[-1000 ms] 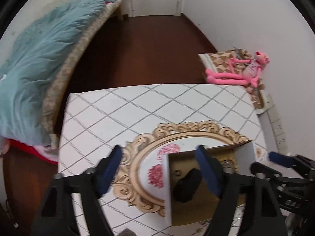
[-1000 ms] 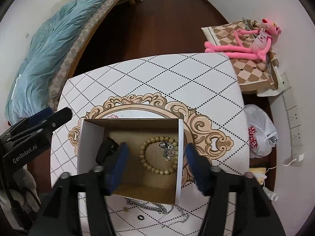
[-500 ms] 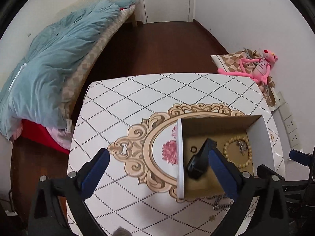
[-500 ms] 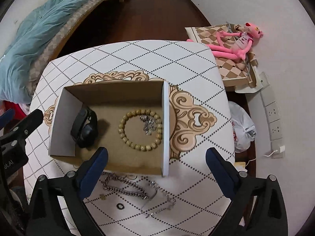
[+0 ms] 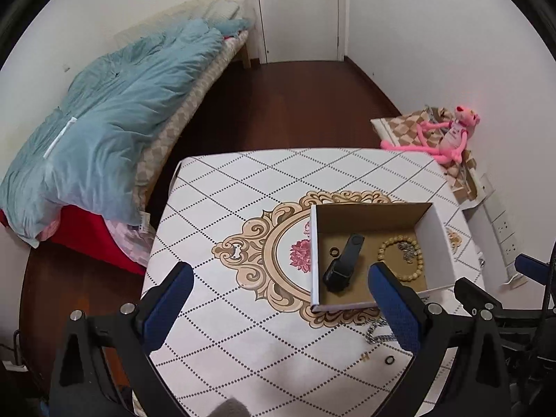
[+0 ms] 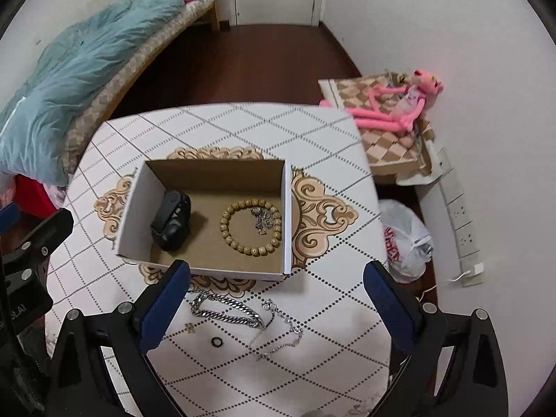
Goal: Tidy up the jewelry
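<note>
An open cardboard box (image 6: 287,222) stands on the patterned table (image 6: 243,128). Inside lie a black watch (image 6: 171,220), a wooden bead bracelet (image 6: 251,228) and a small silver piece (image 6: 261,219). In the left wrist view the box (image 5: 314,250) also shows a small black ring (image 5: 333,252) beside the watch (image 5: 344,264). In front of the box lie a thick silver chain (image 6: 226,311), a thin chain (image 6: 281,330), a black ring (image 6: 216,341) and a small gold piece (image 6: 189,327). My right gripper (image 6: 274,309) is open above the chains. My left gripper (image 5: 278,307) is open, left of the box.
A bed with a blue quilt (image 5: 104,111) is to the left of the table. A pink plush toy (image 6: 399,104) lies on a checked cushion by the right wall. A white plastic bag (image 6: 406,236) and a power strip (image 6: 462,215) sit on the floor at right.
Both grippers have pulled back and up from the box, and their jaws have opened wide. The watch now lies free in the box.
</note>
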A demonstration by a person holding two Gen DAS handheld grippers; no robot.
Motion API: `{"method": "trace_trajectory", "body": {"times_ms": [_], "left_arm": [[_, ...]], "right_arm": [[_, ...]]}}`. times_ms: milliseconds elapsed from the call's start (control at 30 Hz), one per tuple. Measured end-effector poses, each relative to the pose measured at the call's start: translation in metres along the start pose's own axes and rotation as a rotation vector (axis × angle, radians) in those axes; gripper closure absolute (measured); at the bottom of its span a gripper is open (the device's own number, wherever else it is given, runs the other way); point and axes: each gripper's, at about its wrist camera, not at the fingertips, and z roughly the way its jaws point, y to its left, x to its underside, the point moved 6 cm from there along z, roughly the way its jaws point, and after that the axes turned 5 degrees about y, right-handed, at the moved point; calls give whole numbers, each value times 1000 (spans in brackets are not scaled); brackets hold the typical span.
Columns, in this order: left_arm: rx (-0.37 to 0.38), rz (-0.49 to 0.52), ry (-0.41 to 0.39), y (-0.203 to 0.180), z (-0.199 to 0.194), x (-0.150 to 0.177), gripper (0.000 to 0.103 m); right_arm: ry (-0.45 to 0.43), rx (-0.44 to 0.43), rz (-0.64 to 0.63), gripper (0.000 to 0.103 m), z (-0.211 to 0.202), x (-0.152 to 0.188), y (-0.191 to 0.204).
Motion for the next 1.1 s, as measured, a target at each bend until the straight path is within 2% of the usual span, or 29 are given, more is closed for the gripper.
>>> {"method": "trace_trajectory", "body": {"times_ms": [200,333,433,600,667,733,900,1000,1100], "left_arm": [[25,-20,-25,2,-29,9,0],[7,-23,-22,6,-34,25,1],[-13,-23,-4,7,-25,42,0],[-54,-13,74,4,11,79,0],[-65,-6,119,3,30,94,0],[-75,0,156,1,43,106,0],[-92,10,199,-1,64,123,0],[-94,18,211,-4,70,127,0],[-94,26,218,-6,73,128,0]], "right_arm": [[-62,-31,14,1,-39,8,2],[-70,-55,36,1,-48,24,-5],[-48,-67,57,1,-36,42,-14],[39,-59,123,2,13,82,-37],[71,-64,160,6,35,97,-46],[97,-71,198,24,55,109,-54],[106,-94,234,30,84,122,-65],[83,-98,197,35,93,116,-58],[55,-80,138,44,104,108,-47]]}}
